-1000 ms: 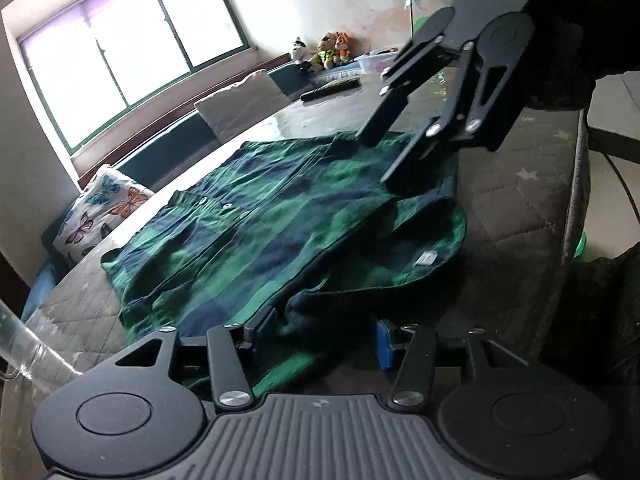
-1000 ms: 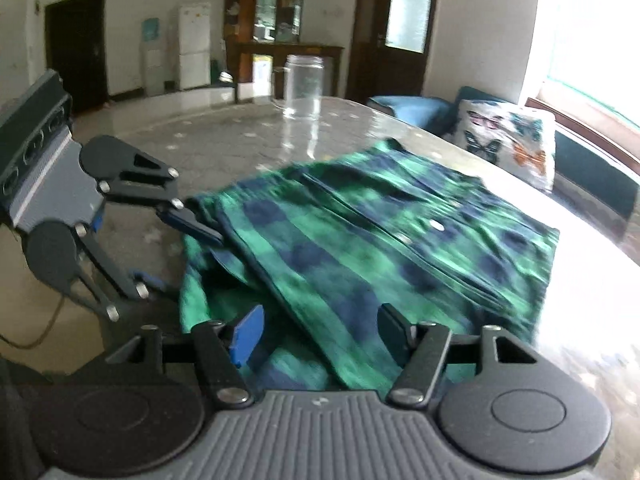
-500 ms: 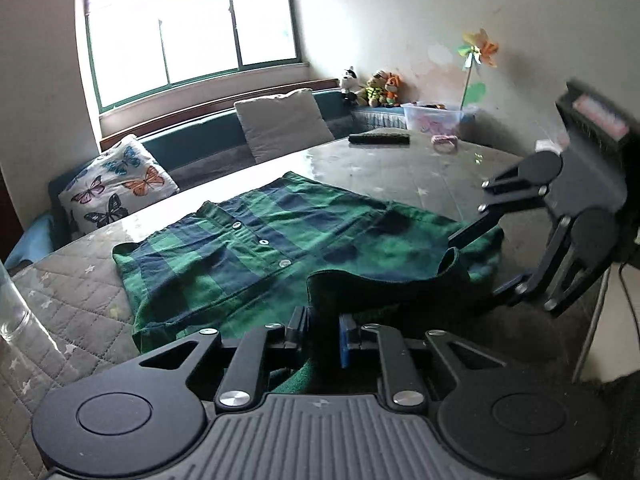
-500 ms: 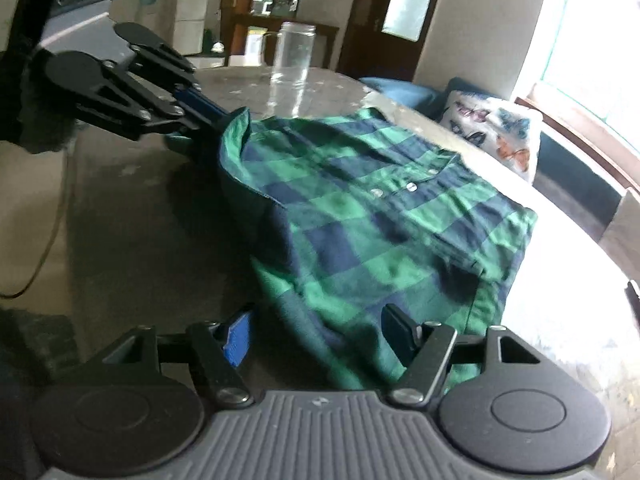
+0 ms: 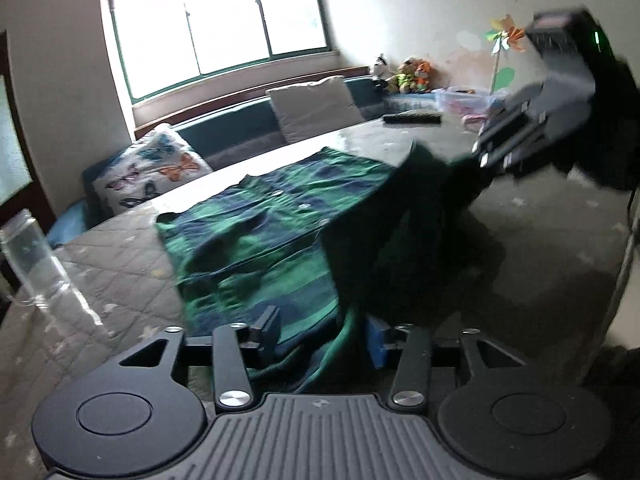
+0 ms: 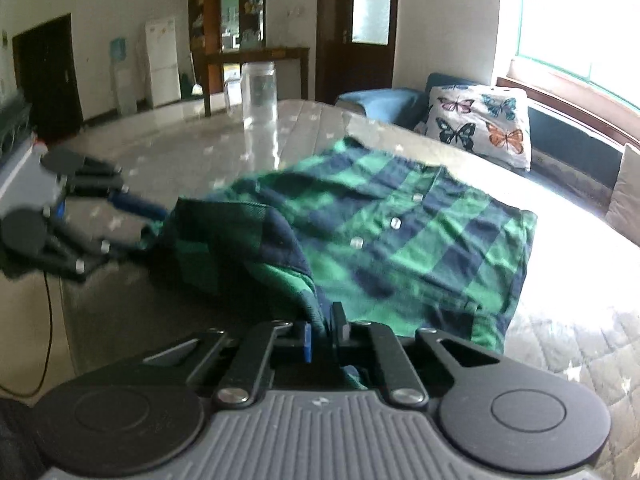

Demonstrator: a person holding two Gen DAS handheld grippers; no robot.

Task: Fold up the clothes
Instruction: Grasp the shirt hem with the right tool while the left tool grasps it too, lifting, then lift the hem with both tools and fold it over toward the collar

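Note:
A green and navy checked shirt [image 5: 260,248] lies buttons-up on the quilted table [image 5: 108,280]; it also shows in the right wrist view [image 6: 400,232]. My right gripper [image 6: 324,330] is shut on the shirt's near edge and lifts it; in the left wrist view it [image 5: 486,164] holds a raised dark fold. My left gripper [image 5: 322,330] has its jaws apart with shirt cloth lying between them. In the right wrist view it [image 6: 148,224] sits at the shirt's left corner.
A clear glass jar [image 6: 260,92] stands on the table beyond the shirt, also in the left wrist view [image 5: 30,260]. A butterfly cushion [image 6: 480,124] and a grey cushion [image 5: 316,108] lie on the window bench. A remote [image 5: 412,119] lies at the far table end.
My right gripper has shut on the shirt's edge and lifted it. My left gripper, shut on the cloth half a second ago, now has its jaws apart.

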